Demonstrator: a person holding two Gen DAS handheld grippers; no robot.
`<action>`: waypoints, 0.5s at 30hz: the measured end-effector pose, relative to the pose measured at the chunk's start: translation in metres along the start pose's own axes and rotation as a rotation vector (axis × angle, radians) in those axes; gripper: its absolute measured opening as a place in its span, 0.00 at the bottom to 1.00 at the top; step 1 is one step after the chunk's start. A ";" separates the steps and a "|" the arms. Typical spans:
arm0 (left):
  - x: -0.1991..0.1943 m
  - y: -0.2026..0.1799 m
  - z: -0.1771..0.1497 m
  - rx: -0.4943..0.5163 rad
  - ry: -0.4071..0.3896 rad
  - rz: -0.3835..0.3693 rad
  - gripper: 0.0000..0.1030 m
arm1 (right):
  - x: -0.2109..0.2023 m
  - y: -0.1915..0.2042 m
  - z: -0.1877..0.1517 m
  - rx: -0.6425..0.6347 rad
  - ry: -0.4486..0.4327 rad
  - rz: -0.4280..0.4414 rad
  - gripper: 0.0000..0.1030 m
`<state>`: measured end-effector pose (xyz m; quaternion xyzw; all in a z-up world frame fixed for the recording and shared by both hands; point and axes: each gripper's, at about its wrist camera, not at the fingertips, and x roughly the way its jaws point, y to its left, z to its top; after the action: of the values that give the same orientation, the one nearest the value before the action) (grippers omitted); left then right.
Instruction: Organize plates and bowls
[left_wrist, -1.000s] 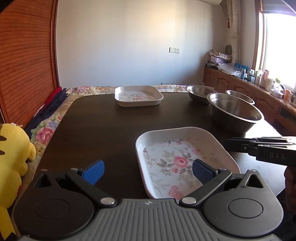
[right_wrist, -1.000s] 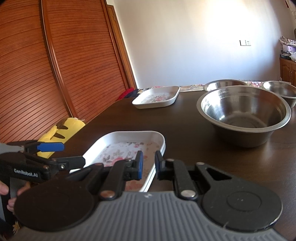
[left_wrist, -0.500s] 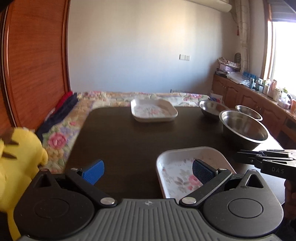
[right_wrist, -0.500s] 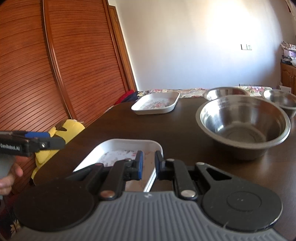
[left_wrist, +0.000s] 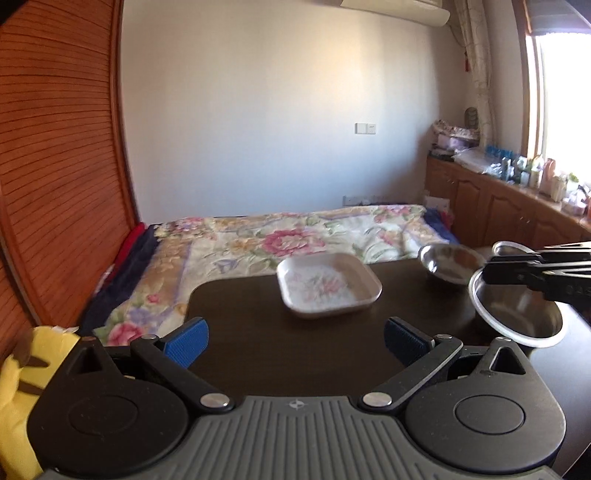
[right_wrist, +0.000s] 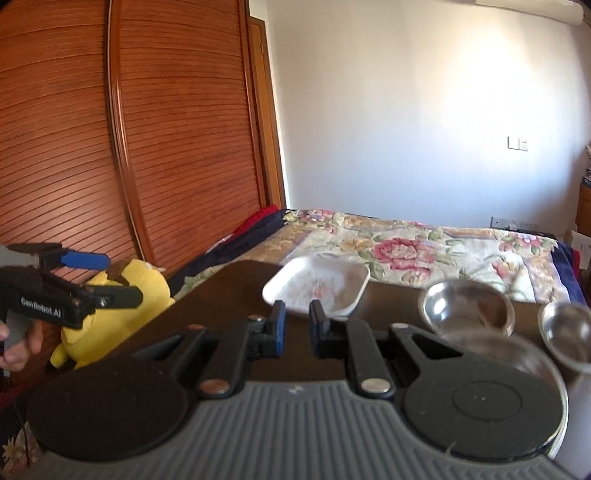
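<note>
Left claw (left_wrist: 295, 341) agape above bare table (left_wrist: 258, 354)

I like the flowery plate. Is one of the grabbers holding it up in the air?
No, the flowery plate sits flat on the dark table, and the left gripper is open with nothing in it.

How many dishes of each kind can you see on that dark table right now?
Floral plates: 1, the white floral plate
Steel bowls: 3, the large steel bowl, the middle steel bowl and the far steel bowl
Total: 4
</note>
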<state>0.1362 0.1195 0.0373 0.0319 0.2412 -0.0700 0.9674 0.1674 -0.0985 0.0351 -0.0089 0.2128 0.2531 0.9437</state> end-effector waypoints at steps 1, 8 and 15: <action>0.006 0.002 0.006 -0.005 0.001 -0.007 0.97 | 0.004 -0.002 0.005 0.004 0.004 0.007 0.16; 0.045 0.012 0.038 -0.015 -0.005 -0.024 0.88 | 0.049 -0.011 0.043 -0.012 0.050 0.023 0.16; 0.089 0.022 0.057 -0.014 0.009 -0.006 0.88 | 0.095 -0.026 0.052 0.009 0.133 0.000 0.16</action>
<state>0.2434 0.1247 0.0468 0.0248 0.2461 -0.0711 0.9663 0.2747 -0.0691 0.0410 -0.0214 0.2760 0.2507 0.9276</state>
